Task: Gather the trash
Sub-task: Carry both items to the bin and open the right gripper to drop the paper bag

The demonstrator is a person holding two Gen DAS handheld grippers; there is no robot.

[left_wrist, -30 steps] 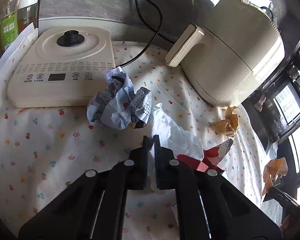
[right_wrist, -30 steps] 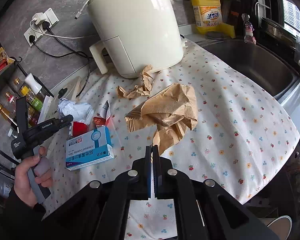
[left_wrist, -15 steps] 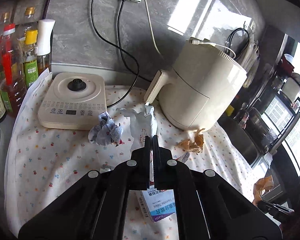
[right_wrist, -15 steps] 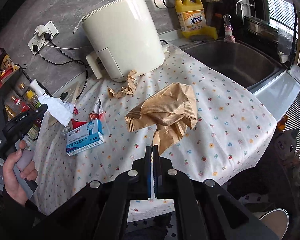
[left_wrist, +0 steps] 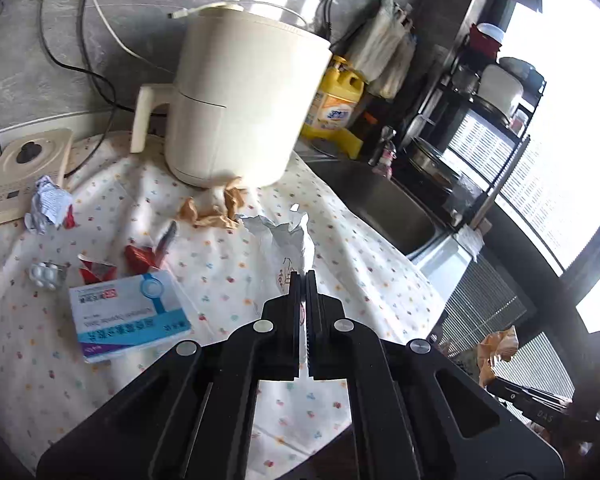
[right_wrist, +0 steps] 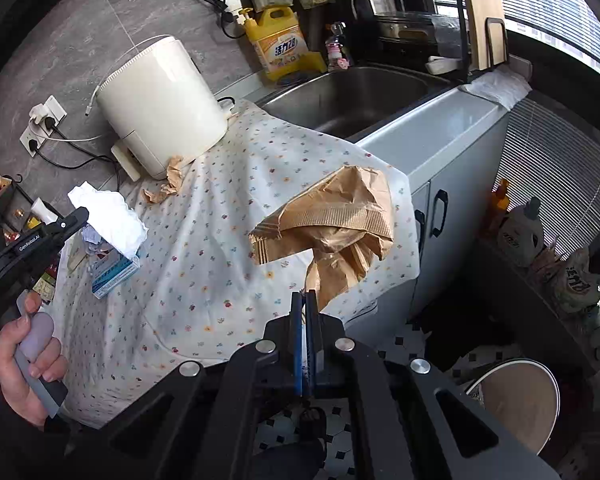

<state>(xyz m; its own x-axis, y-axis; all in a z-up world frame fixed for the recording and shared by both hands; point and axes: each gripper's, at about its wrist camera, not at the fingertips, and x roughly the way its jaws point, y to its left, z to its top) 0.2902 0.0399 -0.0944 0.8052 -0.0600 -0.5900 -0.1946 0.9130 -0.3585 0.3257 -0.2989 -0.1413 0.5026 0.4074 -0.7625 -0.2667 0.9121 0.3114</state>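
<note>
left claw (left_wrist: 304, 276) pinching white tissue (left_wrist: 288, 240), right claw (right_wrist: 305, 296) pinching brown paper (right_wrist: 336, 220)

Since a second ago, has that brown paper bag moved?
Yes. The brown paper bag, pinched in the right jaws, has travelled from beside the cream appliance out past the tablecloth's edge.

Grey marbled stone wall (right_wrist: 100, 40) behind the worktop, with white sockets (right_wrist: 44, 120) and black and white cables plugged in. Worktop covered by a white floral cloth (right_wrist: 204, 280), which overhangs the front edge. Steel sink (right_wrist: 356, 96) set at the worktop's far end; white cabinet doors (right_wrist: 432, 224) with dark handles below it. Yellow detergent bottle (right_wrist: 280, 46) stands at the back edge beside the sink. Black rack (left_wrist: 496, 92) beside the window. Slatted blind (right_wrist: 556, 196) below the window; strong daylight from that side. Floor (right_wrist: 404, 344) tiled white with black insets. Round bin (right_wrist: 516, 404) on the floor.
</note>
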